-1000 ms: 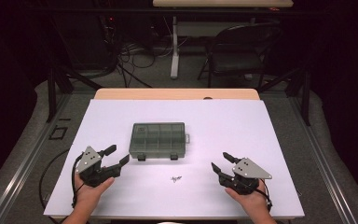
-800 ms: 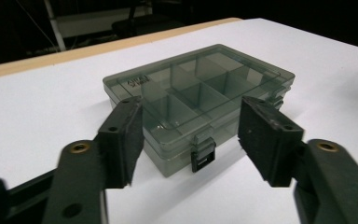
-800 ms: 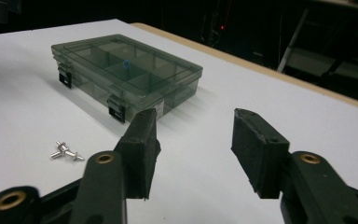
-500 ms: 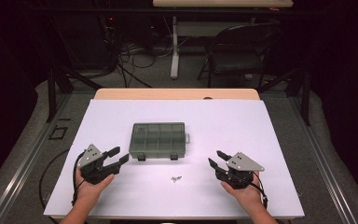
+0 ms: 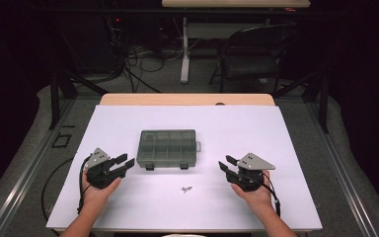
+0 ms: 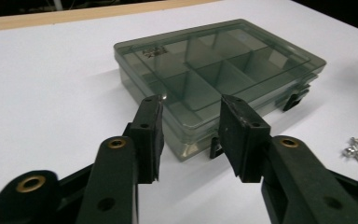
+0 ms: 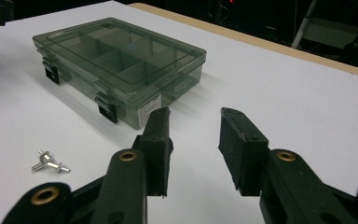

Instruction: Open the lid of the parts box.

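White table [image 5: 128, 123] with a smoky clear plastic box [image 5: 168, 147] near its middle, lid closed, two dark latches on the side facing the person. Dividers inside are visible through the lid; the compartments look empty as far as can be told. A few small silver screws [image 5: 187, 189] lie on the table in front of the box, apart from it, between the two grippers.

Left gripper [image 5: 125, 165] held in the left hand [image 5: 96, 192], low over the table just left of the box's near left corner, jaws parted to a medium gap, holding nothing. In the left gripper view the box corner [image 6: 186, 144] sits just past the jaw tips, screws [image 6: 353, 150] off to the right.

Right gripper [image 5: 225, 165] held in the right hand [image 5: 254, 195], right of the box and apart from it, jaws parted about the same, nothing between them. Right gripper view: box [image 7: 121, 65] ahead to the left, screws [image 7: 49, 162] at lower left
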